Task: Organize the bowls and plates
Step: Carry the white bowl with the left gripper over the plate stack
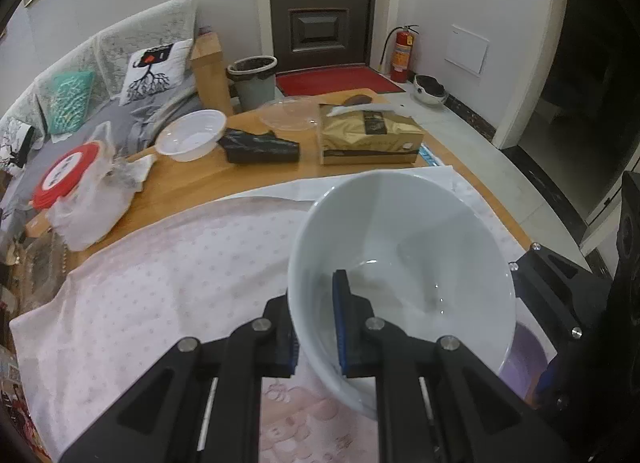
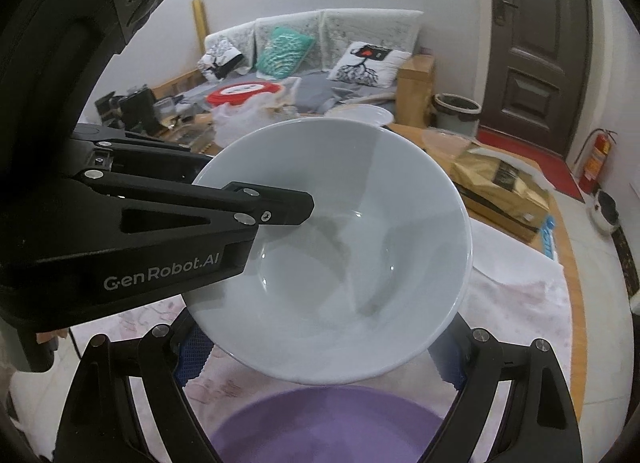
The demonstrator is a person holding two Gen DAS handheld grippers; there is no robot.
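A pale blue-white ceramic bowl [image 1: 404, 259] is held tilted above the pink dotted cloth [image 1: 160, 283]. My left gripper [image 1: 318, 327] is shut on the bowl's near rim, one finger inside and one outside. In the right wrist view the same bowl [image 2: 340, 255] hangs just above a purple plate [image 2: 328, 427], with the left gripper [image 2: 280, 207] clamped on its left rim. My right gripper [image 2: 320, 363] is open, its fingers wide apart on either side below the bowl and over the purple plate. The purple plate's edge shows under the bowl in the left wrist view [image 1: 524, 359].
On the wooden table [image 1: 192, 187] stand a white plastic bowl [image 1: 190, 135], a black bag [image 1: 260, 147], a gold tissue box [image 1: 370, 133], a clear lid [image 1: 290, 113] and a red-lidded tub in a plastic bag [image 1: 76, 191]. A sofa lies behind.
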